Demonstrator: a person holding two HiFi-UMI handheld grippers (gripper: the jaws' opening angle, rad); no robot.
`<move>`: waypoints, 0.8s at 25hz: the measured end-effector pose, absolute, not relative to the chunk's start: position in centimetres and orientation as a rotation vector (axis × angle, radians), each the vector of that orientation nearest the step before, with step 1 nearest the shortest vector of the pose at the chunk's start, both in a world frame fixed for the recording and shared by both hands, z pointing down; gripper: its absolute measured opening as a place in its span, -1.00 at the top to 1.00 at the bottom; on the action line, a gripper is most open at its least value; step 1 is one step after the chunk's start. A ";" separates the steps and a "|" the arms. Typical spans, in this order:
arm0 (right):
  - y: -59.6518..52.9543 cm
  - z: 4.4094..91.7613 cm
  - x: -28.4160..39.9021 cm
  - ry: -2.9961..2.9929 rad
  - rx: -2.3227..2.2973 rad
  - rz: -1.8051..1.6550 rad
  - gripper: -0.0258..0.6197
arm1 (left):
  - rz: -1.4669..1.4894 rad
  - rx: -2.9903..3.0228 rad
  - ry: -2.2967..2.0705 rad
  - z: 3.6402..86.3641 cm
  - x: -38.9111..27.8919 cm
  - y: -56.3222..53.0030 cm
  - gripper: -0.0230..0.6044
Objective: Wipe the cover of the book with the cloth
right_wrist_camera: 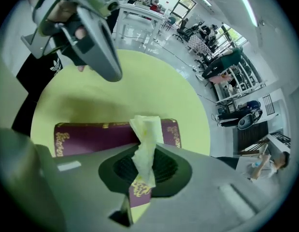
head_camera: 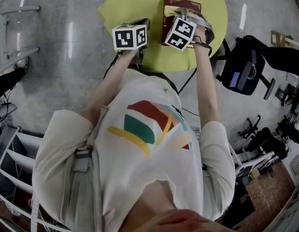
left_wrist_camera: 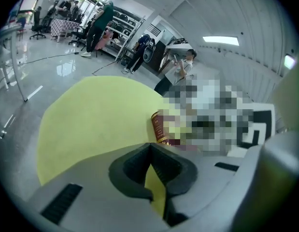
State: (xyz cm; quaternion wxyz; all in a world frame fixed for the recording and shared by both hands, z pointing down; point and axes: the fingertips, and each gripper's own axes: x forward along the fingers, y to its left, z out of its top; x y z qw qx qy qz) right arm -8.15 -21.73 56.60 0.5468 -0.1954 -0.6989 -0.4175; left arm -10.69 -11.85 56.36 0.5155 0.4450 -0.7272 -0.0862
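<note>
A dark red book (head_camera: 184,6) with gold trim lies on the round yellow-green table (head_camera: 135,1). My right gripper (head_camera: 179,18) hangs steeply over the book's near edge, shut on a crumpled pale yellow cloth (right_wrist_camera: 147,132). In the right gripper view the cloth stands up between the jaws (right_wrist_camera: 145,148) just above the book's cover (right_wrist_camera: 91,137). My left gripper (head_camera: 139,24) hovers over the bare table to the left of the book, shut with nothing in it (left_wrist_camera: 150,148). From the left gripper view the book's (left_wrist_camera: 160,127) corner shows just beyond the tips.
The table (right_wrist_camera: 139,91) has bare room left of and beyond the book. A black bag on a stand (head_camera: 242,69) sits close on the right of the table. White shelving (head_camera: 14,163) is at lower left. People (left_wrist_camera: 98,23) stand far across the hall.
</note>
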 end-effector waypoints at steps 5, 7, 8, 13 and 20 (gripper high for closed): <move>-18.5 56.7 -3.2 -1.653 -0.485 -0.949 0.83 | -0.226 1.060 -1.746 56.4 -11.2 -11.7 0.88; -17.1 56.6 -1.1 -1.654 -0.494 -0.932 0.83 | -0.224 1.061 -1.747 56.5 -11.4 -11.7 0.88; -16.5 56.6 -0.1 -1.651 -0.502 -0.916 0.83 | -0.223 1.064 -1.746 56.5 -11.4 -11.8 0.88; -13.9 56.3 4.4 -1.645 -0.516 -0.822 0.83 | -0.239 1.079 -1.719 56.0 -10.8 -12.1 0.88; -13.2 56.9 6.2 -1.625 -0.509 -0.800 0.83 | -0.260 1.098 -1.725 55.3 -10.7 -12.9 0.88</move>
